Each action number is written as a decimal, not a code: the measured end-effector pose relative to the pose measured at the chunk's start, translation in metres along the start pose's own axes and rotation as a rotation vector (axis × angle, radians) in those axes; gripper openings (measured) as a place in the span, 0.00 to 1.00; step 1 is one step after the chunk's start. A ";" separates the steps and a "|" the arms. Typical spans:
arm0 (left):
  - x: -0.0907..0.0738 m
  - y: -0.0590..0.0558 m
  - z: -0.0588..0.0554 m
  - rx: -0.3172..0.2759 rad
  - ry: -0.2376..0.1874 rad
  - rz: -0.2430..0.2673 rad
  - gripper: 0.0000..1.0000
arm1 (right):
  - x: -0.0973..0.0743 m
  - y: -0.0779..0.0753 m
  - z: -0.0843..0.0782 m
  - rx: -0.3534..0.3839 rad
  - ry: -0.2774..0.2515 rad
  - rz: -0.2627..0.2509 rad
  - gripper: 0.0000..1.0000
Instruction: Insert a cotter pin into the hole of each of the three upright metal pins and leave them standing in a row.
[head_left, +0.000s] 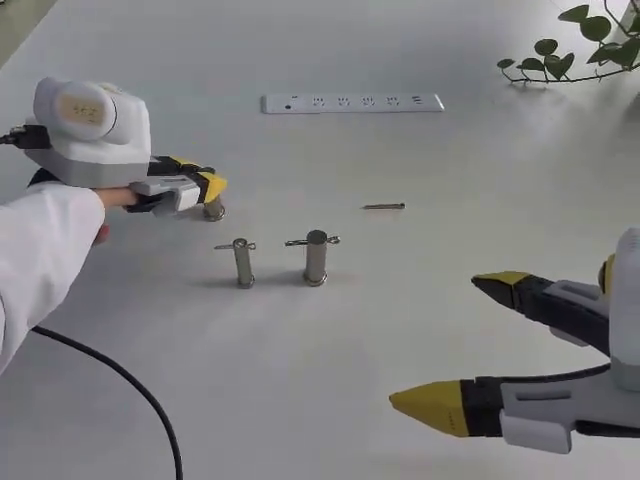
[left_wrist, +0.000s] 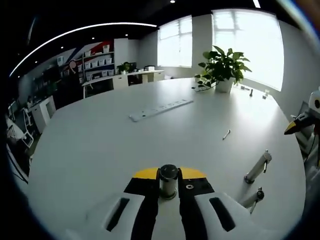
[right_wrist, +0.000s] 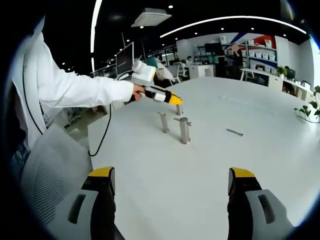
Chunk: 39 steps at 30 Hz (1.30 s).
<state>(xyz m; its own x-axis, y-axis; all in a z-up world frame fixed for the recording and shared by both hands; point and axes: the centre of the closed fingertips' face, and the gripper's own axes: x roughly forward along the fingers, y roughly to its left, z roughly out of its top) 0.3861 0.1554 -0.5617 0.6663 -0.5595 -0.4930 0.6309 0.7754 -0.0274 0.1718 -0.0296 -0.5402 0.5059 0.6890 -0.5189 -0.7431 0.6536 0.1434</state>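
Left claw (head_left: 213, 188) clenched the last bare pin (left_wrist: 168, 181); reckon my open right claw (head_left: 434, 341) needed that loose cotter pin (head_left: 384, 207) next.

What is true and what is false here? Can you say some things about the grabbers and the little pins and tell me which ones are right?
1. The left gripper is shut on a metal pin. True.
2. The right gripper is holding a cotter pin. False: its jaws are wide open with nothing between them.
3. All the cotter pins are already in holes. False: a loose cotter pin lies flat on the table.
4. The slimmer standing pin and the thicker standing pin each have a cotter pin through the top. True.
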 end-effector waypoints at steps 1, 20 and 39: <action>0.000 0.000 0.000 0.001 0.001 0.000 0.12 | 0.000 0.000 0.000 0.001 0.000 0.000 0.92; -0.001 0.003 0.000 0.059 0.032 0.058 0.11 | 0.000 0.003 0.004 -0.004 -0.014 0.008 0.92; -0.064 -0.033 0.042 0.163 -0.002 -0.001 0.11 | -0.003 -0.001 0.010 -0.010 -0.039 -0.002 0.91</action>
<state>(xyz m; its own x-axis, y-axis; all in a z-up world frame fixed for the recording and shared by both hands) 0.3395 0.1534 -0.4926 0.6666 -0.5610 -0.4908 0.6875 0.7172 0.1139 0.1751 -0.0296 -0.5304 0.5238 0.6994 -0.4862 -0.7462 0.6521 0.1342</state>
